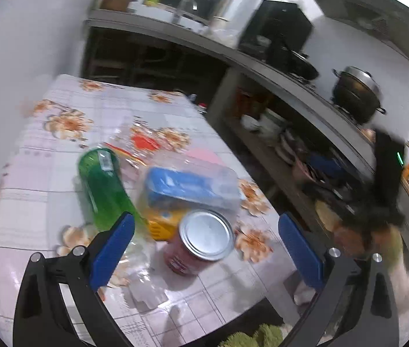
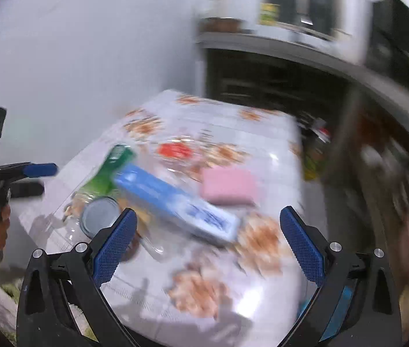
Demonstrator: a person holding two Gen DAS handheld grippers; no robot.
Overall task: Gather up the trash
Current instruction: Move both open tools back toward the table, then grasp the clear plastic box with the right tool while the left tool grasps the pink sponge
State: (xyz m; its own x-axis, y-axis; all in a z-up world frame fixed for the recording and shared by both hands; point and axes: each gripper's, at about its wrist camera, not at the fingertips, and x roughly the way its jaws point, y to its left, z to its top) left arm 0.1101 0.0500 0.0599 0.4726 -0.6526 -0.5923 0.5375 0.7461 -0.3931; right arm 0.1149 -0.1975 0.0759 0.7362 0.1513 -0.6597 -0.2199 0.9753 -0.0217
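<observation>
A table with a floral cloth holds trash. A green plastic bottle lies on its side. Beside it is a blue box in clear plastic, a yellow packet and a red can with a silver end. My left gripper is open, its jaws either side of the can, above the table. In the right wrist view the blue box, the bottle, the can and a pink pad show. My right gripper is open and empty above the table.
A grey kitchen counter with a dark pot runs along the right, with shelves of dishes under it. A white wall is at the left. The left gripper shows at the left edge of the right wrist view.
</observation>
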